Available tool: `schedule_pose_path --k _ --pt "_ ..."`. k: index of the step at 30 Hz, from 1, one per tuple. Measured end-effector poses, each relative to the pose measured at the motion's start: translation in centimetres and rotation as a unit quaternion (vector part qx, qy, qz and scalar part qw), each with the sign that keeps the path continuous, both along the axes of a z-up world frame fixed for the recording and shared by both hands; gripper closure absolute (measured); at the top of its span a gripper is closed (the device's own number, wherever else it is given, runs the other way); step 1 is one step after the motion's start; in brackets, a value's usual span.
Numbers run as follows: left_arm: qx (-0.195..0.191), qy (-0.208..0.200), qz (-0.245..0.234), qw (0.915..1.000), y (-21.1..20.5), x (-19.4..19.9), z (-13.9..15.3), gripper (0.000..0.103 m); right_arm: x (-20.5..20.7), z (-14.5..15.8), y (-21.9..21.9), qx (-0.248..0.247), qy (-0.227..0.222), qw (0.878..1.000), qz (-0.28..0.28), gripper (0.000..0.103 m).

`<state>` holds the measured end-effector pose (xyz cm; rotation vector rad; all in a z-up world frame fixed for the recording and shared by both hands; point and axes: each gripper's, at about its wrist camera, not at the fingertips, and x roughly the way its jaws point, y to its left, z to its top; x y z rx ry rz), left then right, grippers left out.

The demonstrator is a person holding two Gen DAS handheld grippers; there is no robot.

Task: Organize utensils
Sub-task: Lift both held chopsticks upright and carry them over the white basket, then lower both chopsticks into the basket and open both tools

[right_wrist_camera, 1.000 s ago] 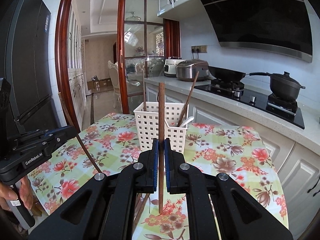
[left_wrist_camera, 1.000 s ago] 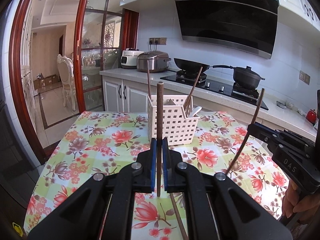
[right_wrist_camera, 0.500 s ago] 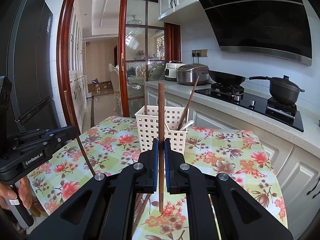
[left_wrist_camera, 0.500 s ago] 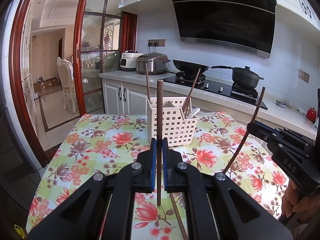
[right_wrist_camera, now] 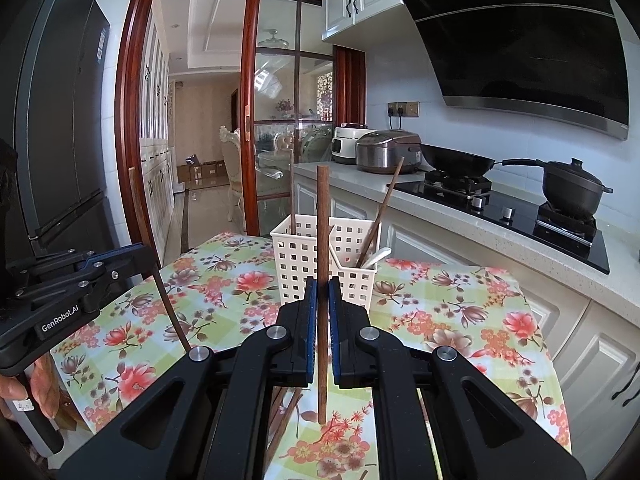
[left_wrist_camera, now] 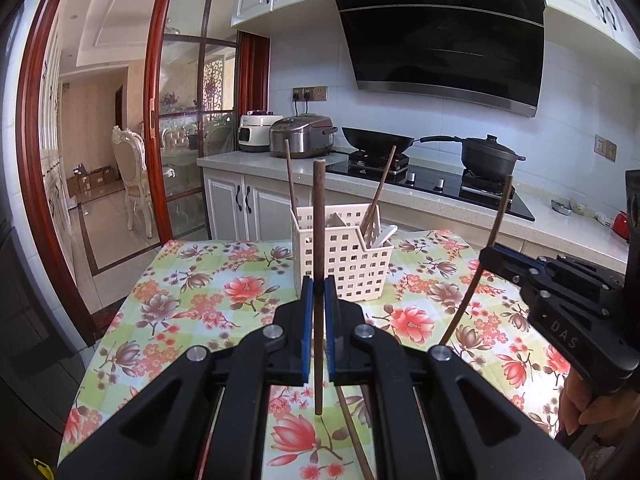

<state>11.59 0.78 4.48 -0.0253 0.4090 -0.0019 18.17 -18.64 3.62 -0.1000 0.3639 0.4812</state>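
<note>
Standing upright between each claw's jaws, one chopstick [left_wrist_camera: 319, 240], basket [left_wrist_camera: 344, 256] beyond

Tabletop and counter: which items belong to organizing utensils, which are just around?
Job: brown wooden chopstick in left gripper; brown wooden chopstick in right gripper; white perforated plastic utensil basket.

Bystanders: black wok; black lidded pot; silver rice cooker.

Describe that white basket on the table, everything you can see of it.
The white plastic utensil basket stands upright on the floral tablecloth. Its walls are a grid of square holes, and inner dividers split it into compartments. A brown chopstick stands in one; another chopstick leans in a second beside a white spoon. Neither gripper touches it.
</note>
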Motion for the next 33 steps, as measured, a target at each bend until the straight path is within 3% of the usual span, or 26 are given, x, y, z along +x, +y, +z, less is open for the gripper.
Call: schedule_pose_path --k 12,33 --pt "0.001 -0.028 -0.017 0.9995 0.4 2.8 3.1 0.097 3.6 2.6 1.0 -0.005 -0.024 1.000 0.005 0.097" --pt "0.016 -0.086 -0.033 0.9957 0.6 11.0 13.9 0.097 11.9 8.0 2.5 0.005 -0.054 0.999 -0.006 0.097"
